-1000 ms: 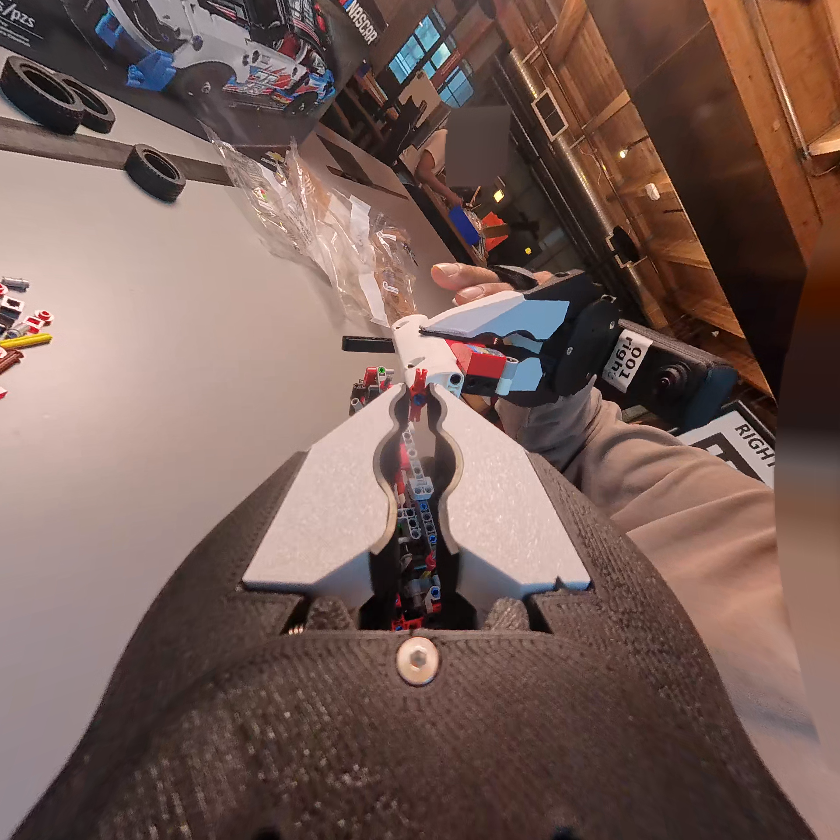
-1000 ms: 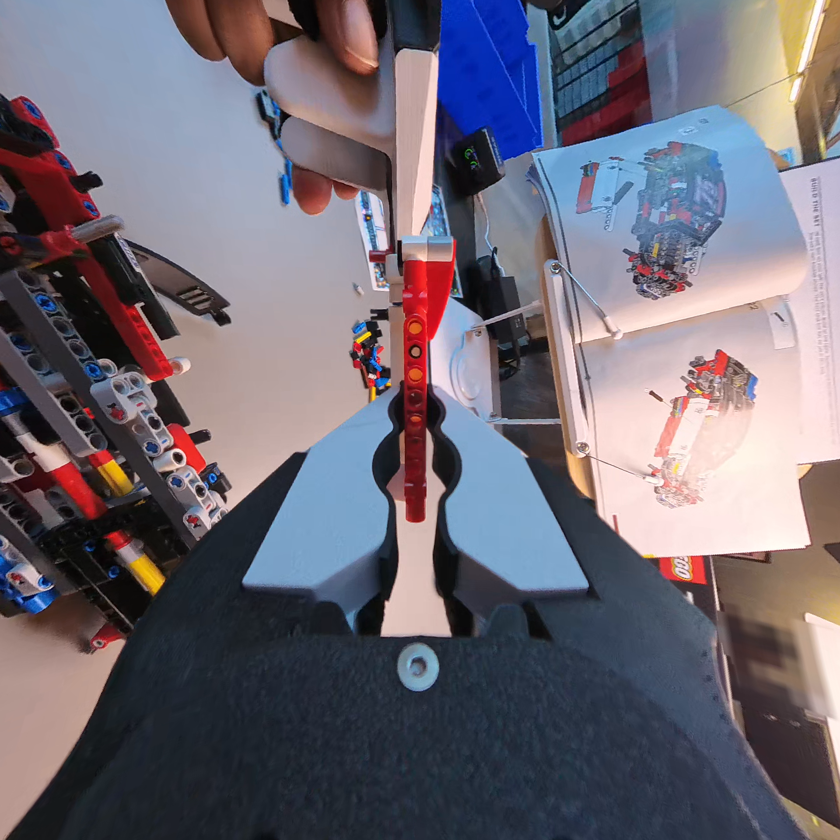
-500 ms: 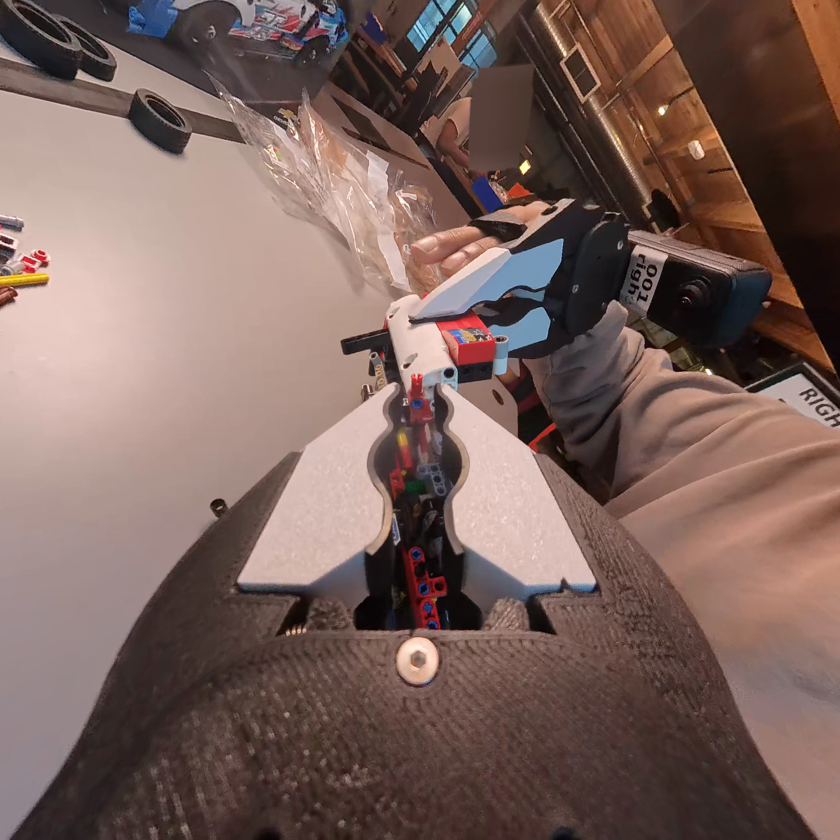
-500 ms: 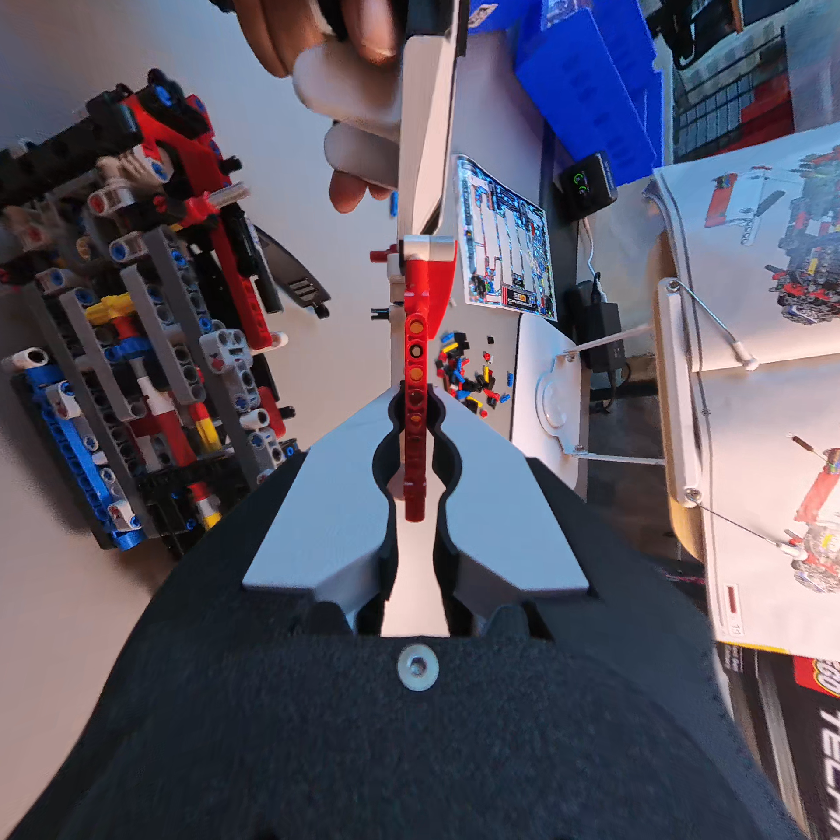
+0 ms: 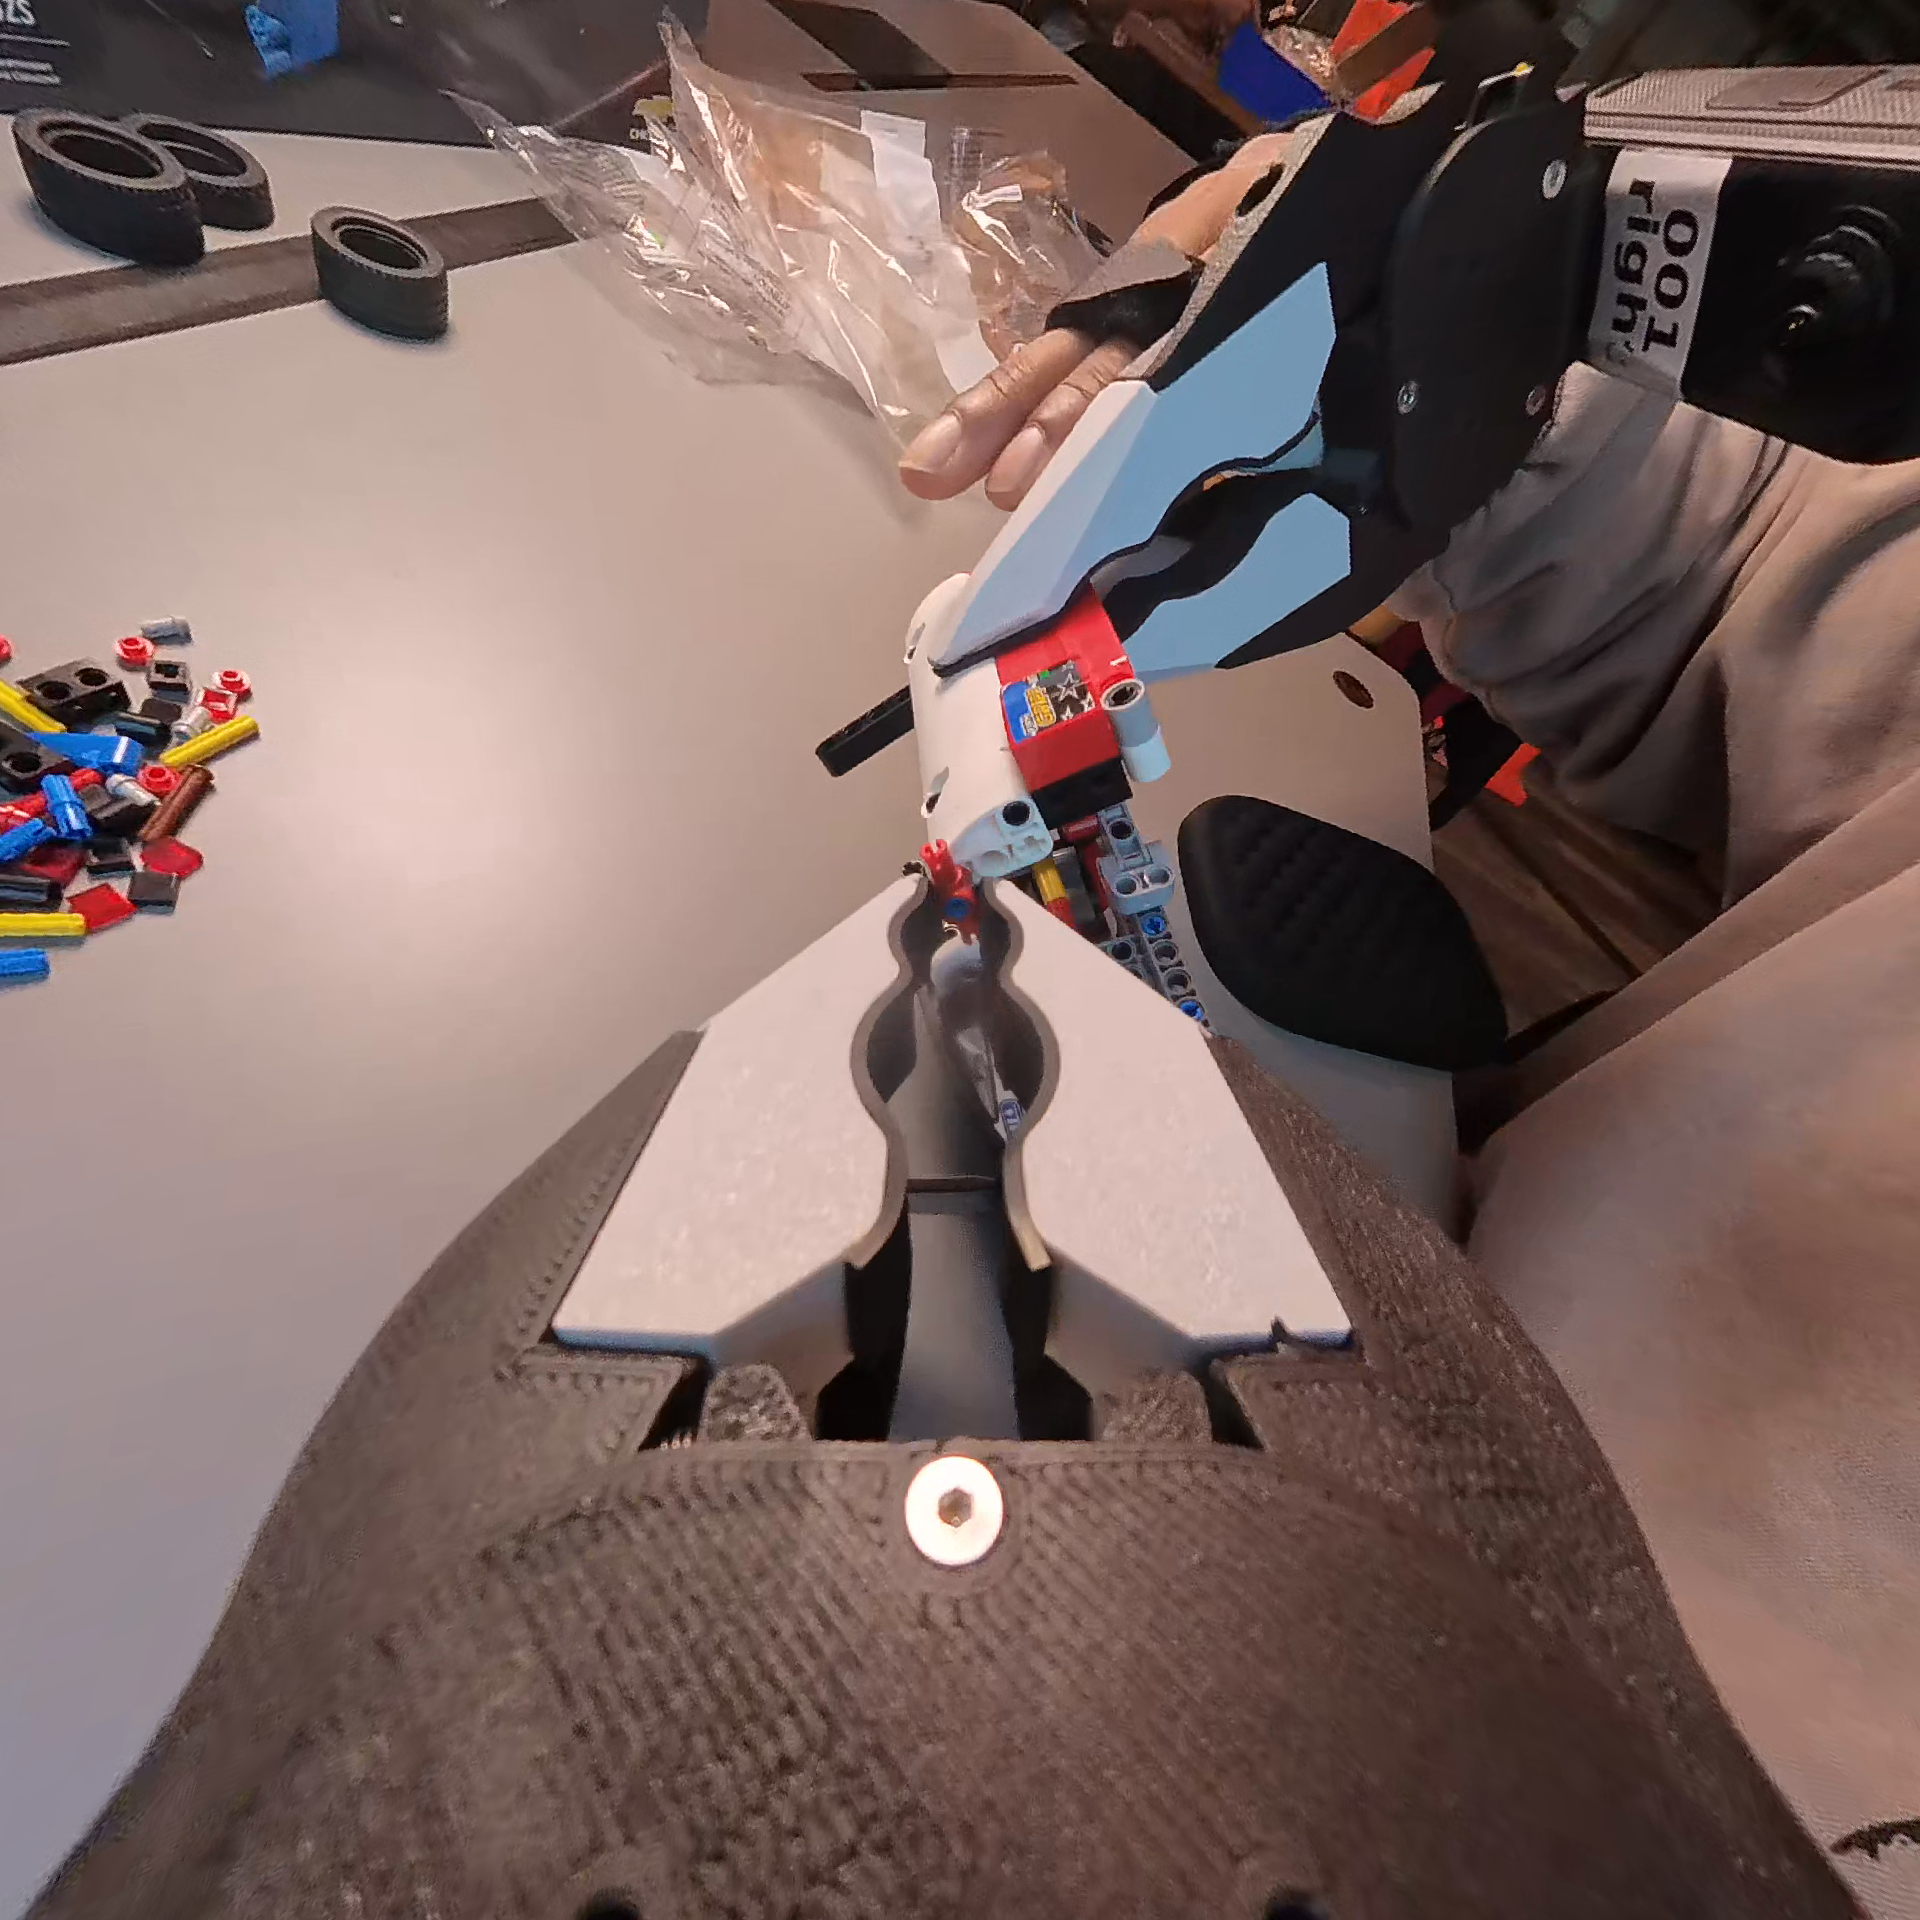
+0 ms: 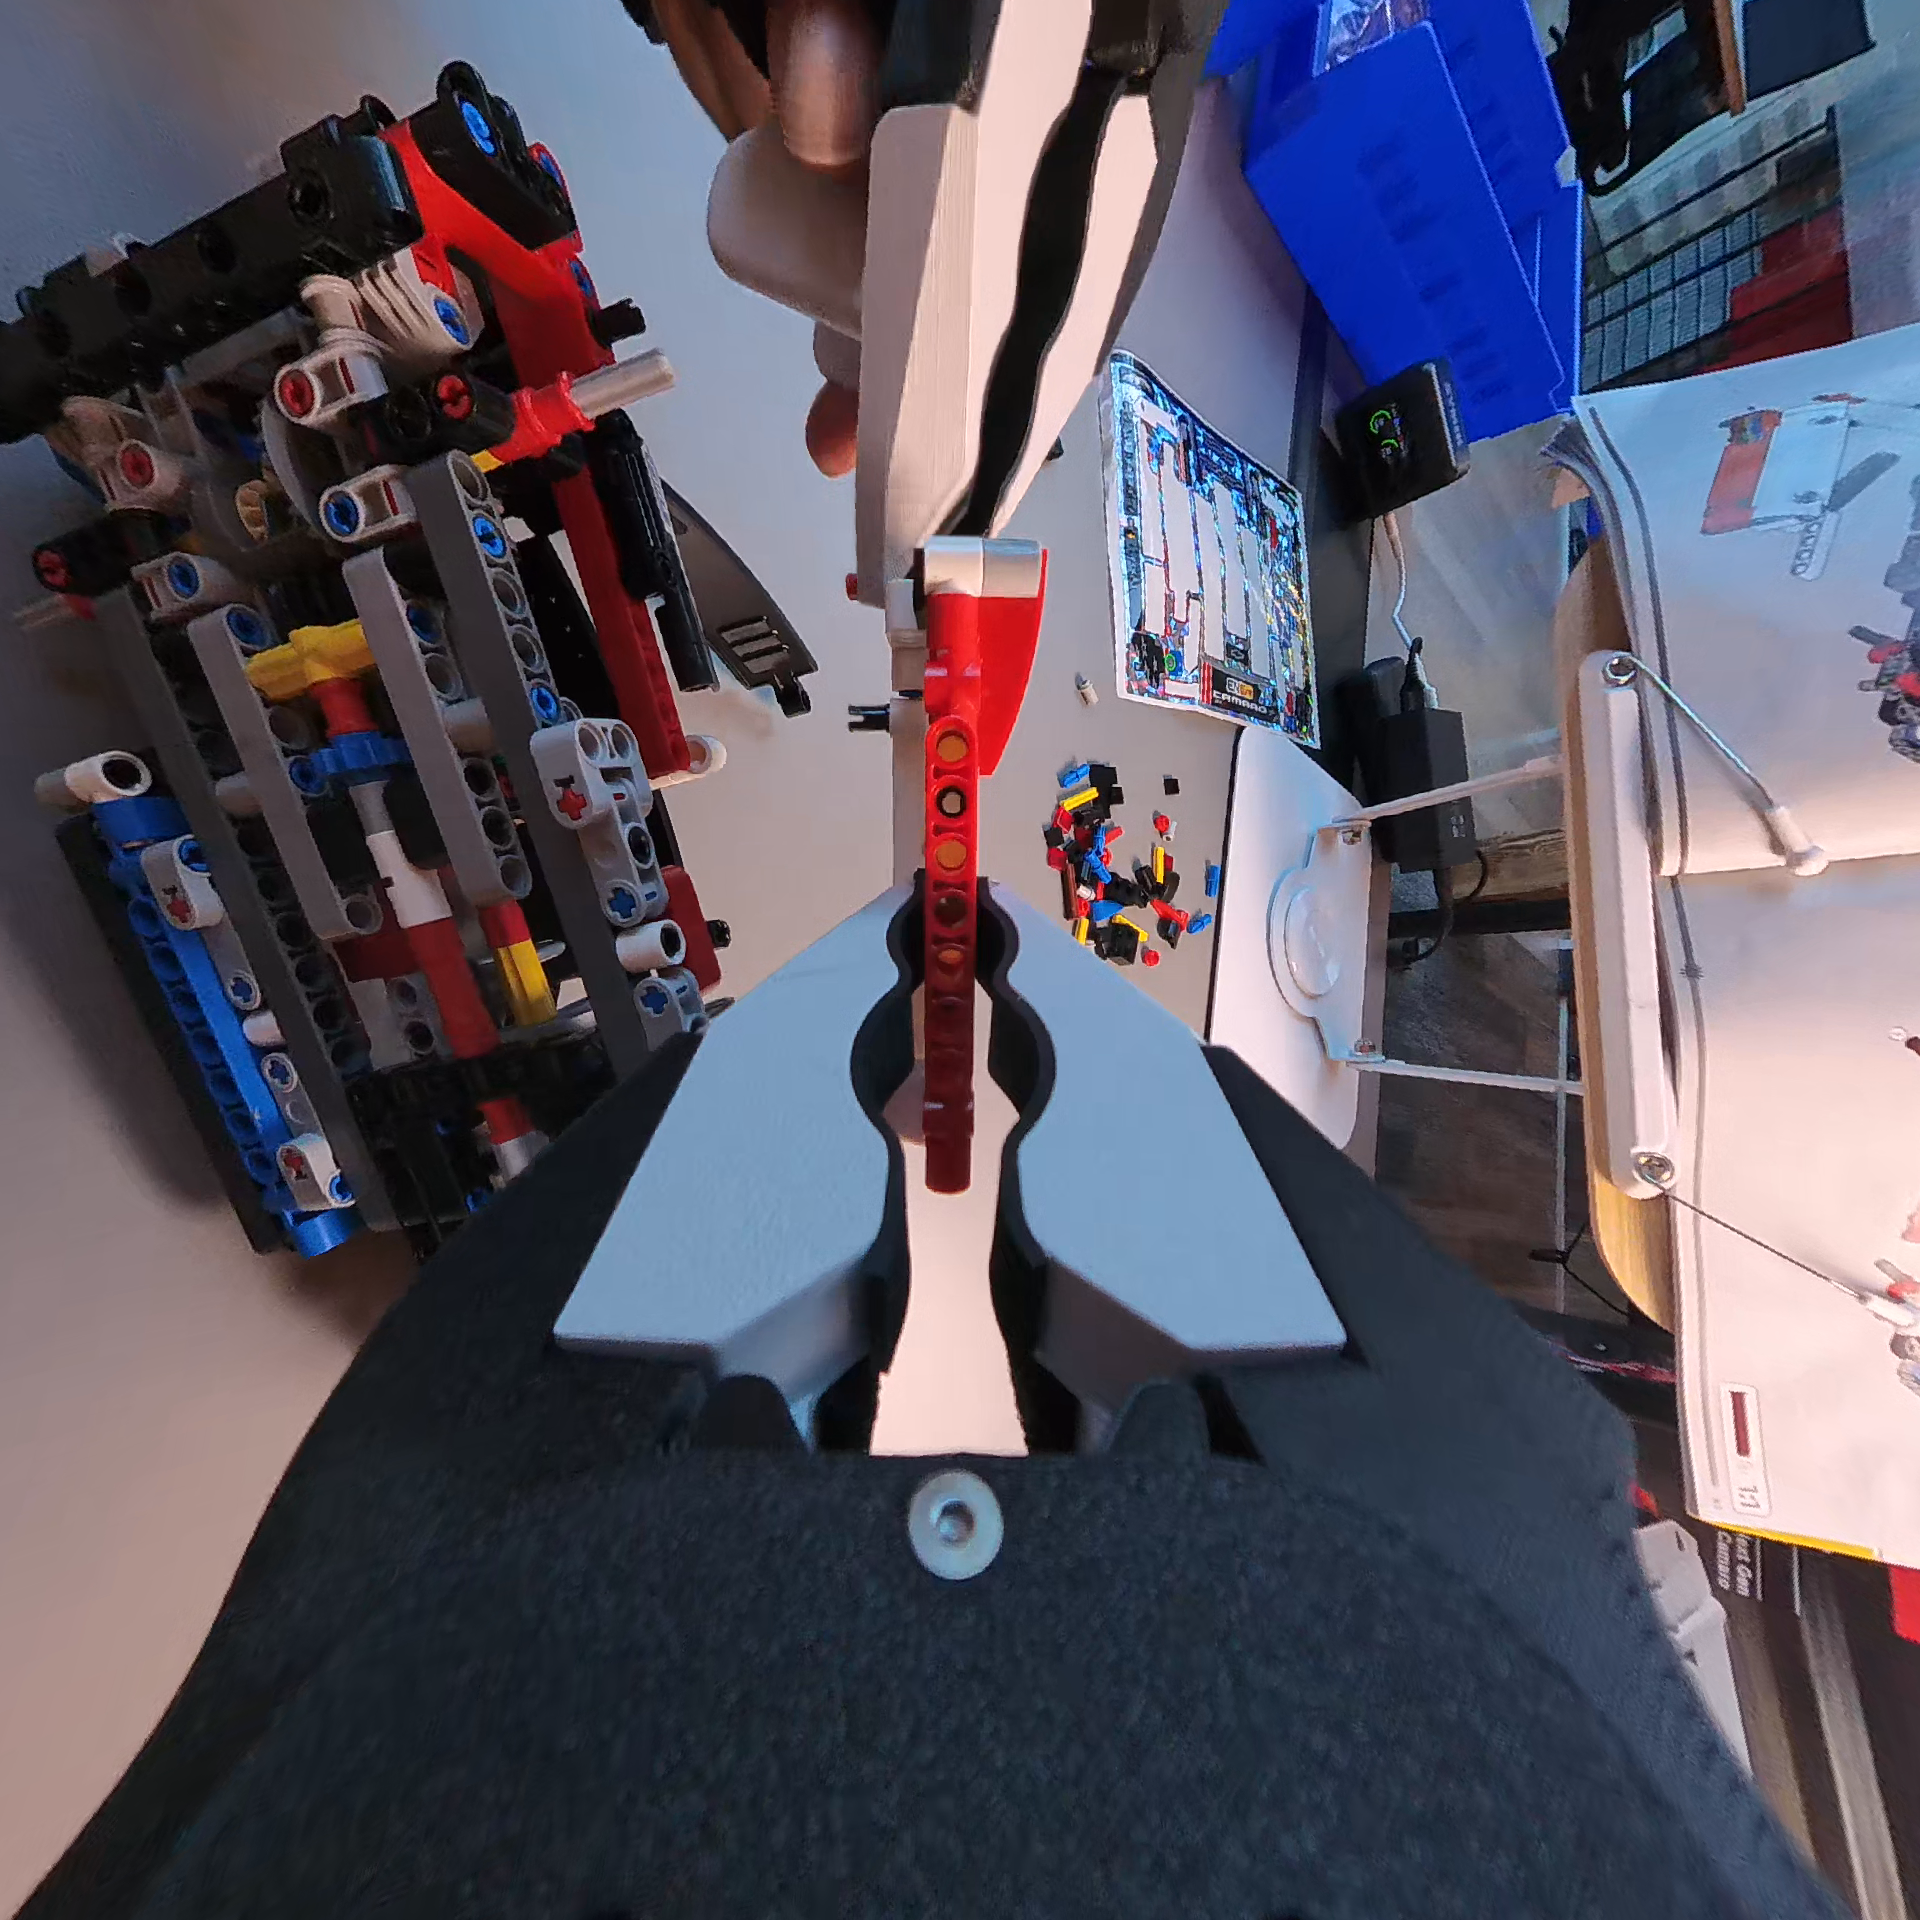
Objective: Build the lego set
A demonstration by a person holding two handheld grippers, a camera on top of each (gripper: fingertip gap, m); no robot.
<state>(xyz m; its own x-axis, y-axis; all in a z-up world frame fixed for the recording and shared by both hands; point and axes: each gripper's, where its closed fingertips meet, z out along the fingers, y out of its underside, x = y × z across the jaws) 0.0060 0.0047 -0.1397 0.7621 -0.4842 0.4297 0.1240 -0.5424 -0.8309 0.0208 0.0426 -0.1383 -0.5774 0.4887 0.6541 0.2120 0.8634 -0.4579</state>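
Note:
My right gripper [image 6: 951,899] is shut on a red beam [image 6: 951,821] that carries a red and white panel piece [image 6: 987,613]. In the left wrist view this gripper [image 5: 1049,655] holds the panel piece [image 5: 977,769] above the grey table [image 5: 520,623]. My left gripper [image 5: 951,896] is shut on a small red pin [image 5: 948,873], its tips right at the panel's lower end. In the right wrist view it [image 6: 935,525] comes in from the top, touching the panel. The partly built chassis [image 6: 364,727] lies on the table to the left.
Three black tyres [image 5: 109,187] and empty plastic bags [image 5: 810,229] lie at the back. A pile of loose small parts [image 5: 94,790] is at the left. A sticker sheet [image 6: 1210,551], an open instruction booklet on a stand [image 6: 1787,935] and a blue bin [image 6: 1423,177] are at the right. Across from one pair of fingers to the other is roughly 5 centimeters.
Both grippers have tilted and shifted together while holding their parts. The chassis no longer shows between my left fingers, and more of it shows in the right wrist view.

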